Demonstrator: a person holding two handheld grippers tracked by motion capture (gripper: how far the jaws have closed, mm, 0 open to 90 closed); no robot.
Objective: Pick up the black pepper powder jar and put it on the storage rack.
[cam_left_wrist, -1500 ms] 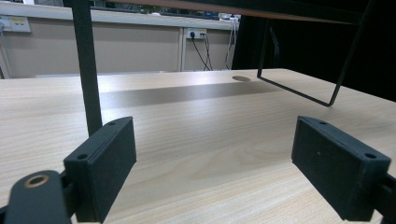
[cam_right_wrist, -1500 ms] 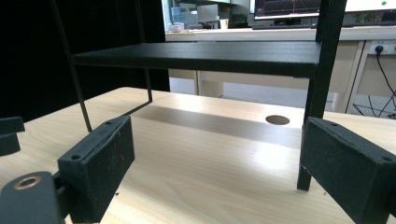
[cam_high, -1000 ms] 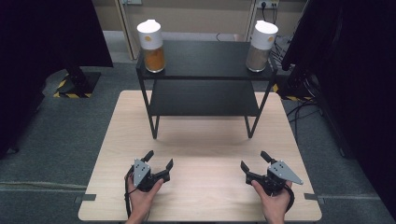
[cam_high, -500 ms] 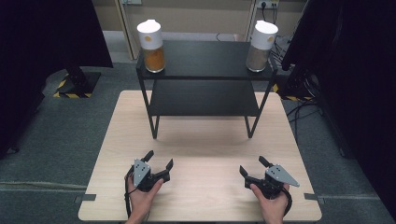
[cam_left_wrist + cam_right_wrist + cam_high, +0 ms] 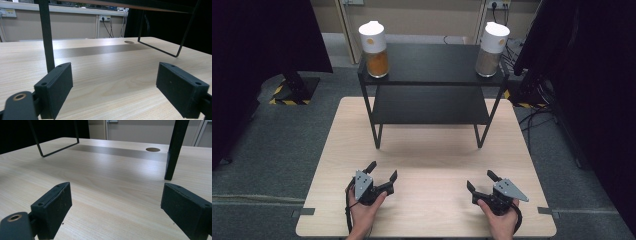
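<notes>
A light wooden table (image 5: 427,150) sits in the middle of the high view. A black shelf rack (image 5: 430,95) stands on its far half. On the top shelf, a jar with orange stuff (image 5: 374,44) and a white lid is at the upper left, and a jar with tan stuff (image 5: 491,43) and a white lid is at the upper right. Near the bottom edge, the left gripper (image 5: 382,173) is held low over the table at lower left, jaws spread wide with nothing between them. The right gripper (image 5: 482,182) is at lower right, jaws also wide apart and holding nothing. The two grippers are well apart.
</notes>
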